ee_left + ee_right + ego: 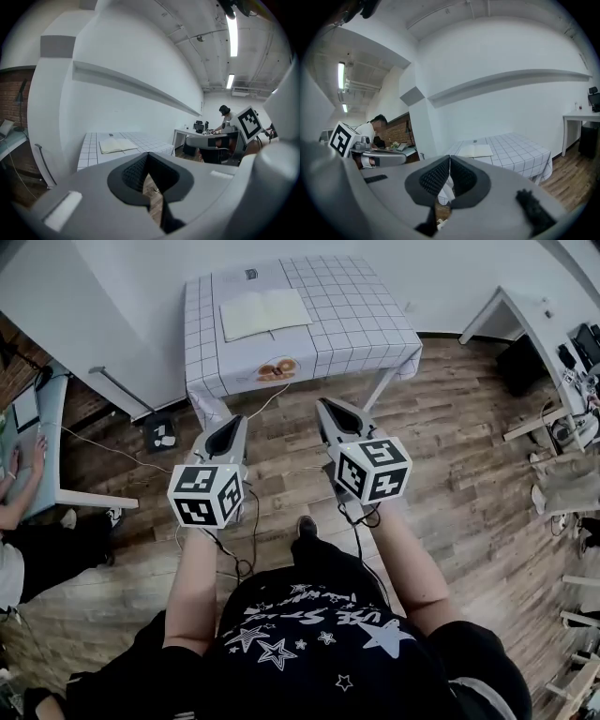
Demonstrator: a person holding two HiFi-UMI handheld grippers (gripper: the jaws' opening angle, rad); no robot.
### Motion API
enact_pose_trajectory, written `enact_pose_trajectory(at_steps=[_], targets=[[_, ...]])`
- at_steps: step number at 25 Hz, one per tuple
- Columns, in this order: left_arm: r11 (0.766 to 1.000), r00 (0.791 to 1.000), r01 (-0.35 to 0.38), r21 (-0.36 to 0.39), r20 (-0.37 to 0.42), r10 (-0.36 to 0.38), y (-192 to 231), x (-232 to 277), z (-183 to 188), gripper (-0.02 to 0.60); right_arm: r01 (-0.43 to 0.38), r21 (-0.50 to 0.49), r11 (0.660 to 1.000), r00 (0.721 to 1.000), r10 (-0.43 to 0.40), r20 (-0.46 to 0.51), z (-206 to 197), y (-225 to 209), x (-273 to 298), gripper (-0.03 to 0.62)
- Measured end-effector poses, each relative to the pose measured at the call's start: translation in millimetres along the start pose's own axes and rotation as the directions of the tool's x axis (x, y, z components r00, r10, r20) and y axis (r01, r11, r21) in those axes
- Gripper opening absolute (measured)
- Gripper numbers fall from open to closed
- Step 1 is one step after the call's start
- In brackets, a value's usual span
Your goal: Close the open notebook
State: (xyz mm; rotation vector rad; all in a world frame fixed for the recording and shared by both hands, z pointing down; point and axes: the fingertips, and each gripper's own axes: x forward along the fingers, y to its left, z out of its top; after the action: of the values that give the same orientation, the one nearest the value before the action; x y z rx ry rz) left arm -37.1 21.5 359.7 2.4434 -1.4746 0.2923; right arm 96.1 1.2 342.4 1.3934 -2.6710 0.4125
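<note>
Head view – left tongs (234,424): closed, empty, held fwd over wood floor (450,456).
Head view – right tongs (328,409): closed, empty, alongside left, both aimed at surface (361,320).
Head view – notebook (265,313): open, flat, pages up, on far-left part of surface, well apart from both tongs.
Head view – notebook axis: long axis of spread runs across the view w/ slight tilt; spine runs away from operator.
Left gripper view – tongs: pads meet at tips, nothing btwn; notebook (117,145) ahead, left of ctr.
Right gripper view – tongs: pads together, nothing btwn; notebook (476,150) ahead, just right of ctr.
Reason (judged): approach stage; tongs closed as no grip needed yet. One cover must fold over spine.
</note>
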Motion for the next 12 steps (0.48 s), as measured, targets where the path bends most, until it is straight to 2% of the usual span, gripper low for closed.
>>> enact_pose_trajectory(at_steps=[5, 12], targets=[[1.000, 1.000, -0.001, 0.010, 0.012, 0.000, -0.2, 32.9, 12.2, 0.009, -0.030, 0.005, 1.000, 0.999, 0.030, -0.011, 5.6, -29.5, 24.3, 0.015], [0.999, 0.999, -0.049, 0.021, -0.004, 0.049, 7.9, 56.5, 14.0, 0.009, -0.077, 0.017, 0.997, 0.997, 0.078, -0.019, 7.0, -53.3, 46.2, 0.015]])
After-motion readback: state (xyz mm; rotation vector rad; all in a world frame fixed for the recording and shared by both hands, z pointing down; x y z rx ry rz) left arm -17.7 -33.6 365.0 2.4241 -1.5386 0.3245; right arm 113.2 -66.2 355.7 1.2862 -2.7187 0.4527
